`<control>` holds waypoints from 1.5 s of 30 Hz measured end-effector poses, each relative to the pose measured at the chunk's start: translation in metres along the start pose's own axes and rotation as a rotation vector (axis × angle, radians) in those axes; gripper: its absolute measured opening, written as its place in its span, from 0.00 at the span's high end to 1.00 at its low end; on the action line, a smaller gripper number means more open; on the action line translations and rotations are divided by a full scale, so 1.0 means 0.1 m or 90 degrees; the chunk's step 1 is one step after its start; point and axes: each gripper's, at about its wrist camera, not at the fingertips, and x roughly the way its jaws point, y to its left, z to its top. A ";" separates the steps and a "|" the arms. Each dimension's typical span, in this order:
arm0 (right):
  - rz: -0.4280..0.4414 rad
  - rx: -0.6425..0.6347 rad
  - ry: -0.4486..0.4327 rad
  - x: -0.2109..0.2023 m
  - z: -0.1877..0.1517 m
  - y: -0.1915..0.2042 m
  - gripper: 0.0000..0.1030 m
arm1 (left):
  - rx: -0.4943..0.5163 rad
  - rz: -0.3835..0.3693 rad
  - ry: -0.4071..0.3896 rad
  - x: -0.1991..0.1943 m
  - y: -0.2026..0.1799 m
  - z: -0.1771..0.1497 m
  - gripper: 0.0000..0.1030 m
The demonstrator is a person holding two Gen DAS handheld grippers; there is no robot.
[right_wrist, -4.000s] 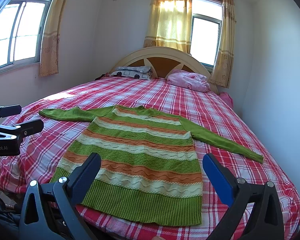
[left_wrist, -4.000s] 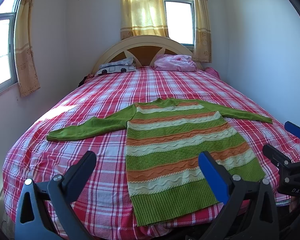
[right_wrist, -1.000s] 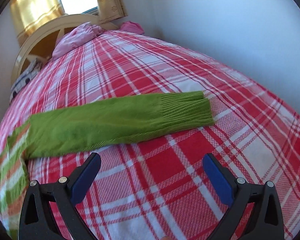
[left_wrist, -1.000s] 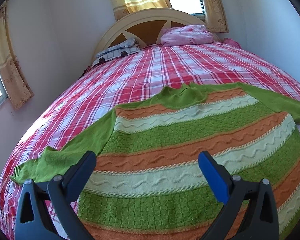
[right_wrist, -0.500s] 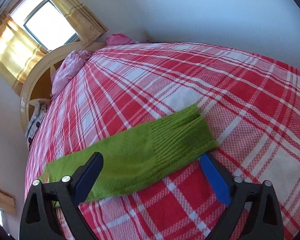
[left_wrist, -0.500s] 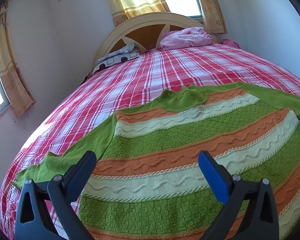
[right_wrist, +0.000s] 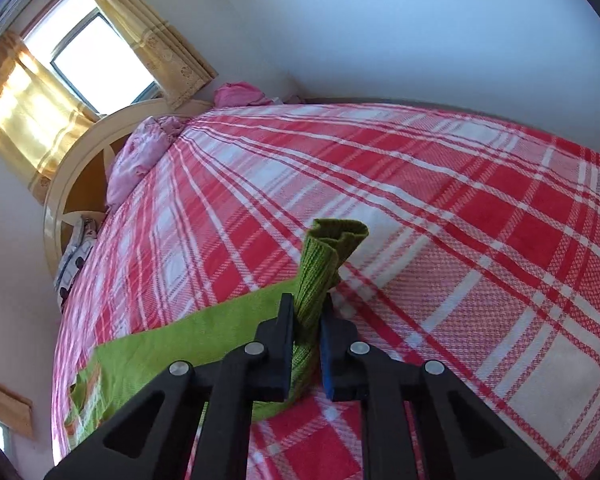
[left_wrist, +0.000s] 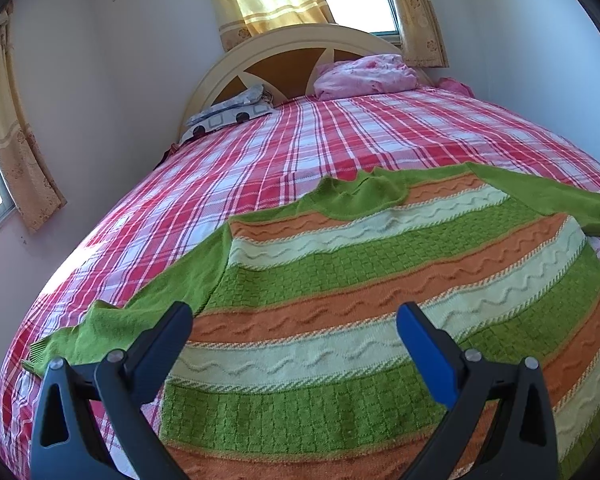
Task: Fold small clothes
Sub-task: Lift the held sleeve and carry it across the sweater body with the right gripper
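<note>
A green, orange and cream striped sweater lies flat, front up, on the red plaid bed. Its left sleeve stretches out to the left. My left gripper is open and empty, hovering over the sweater's lower body. My right gripper is shut on the ribbed cuff of the right sleeve, which bunches up and sticks out past the jaws. The rest of that sleeve lies on the bed behind.
A pink bundle and a patterned pillow lie by the cream headboard. Curtained windows stand behind the bed and at the left. A white wall runs close along the bed's right side.
My right gripper has closed on the sleeve cuff, which lay flat between open jaws half a second ago. My left gripper has barely shifted over the sweater.
</note>
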 end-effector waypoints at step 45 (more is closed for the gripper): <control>0.336 -0.402 -0.038 -0.92 -0.61 4.03 0.91 | -0.066 0.029 0.000 -0.23 0.88 -0.28 0.00</control>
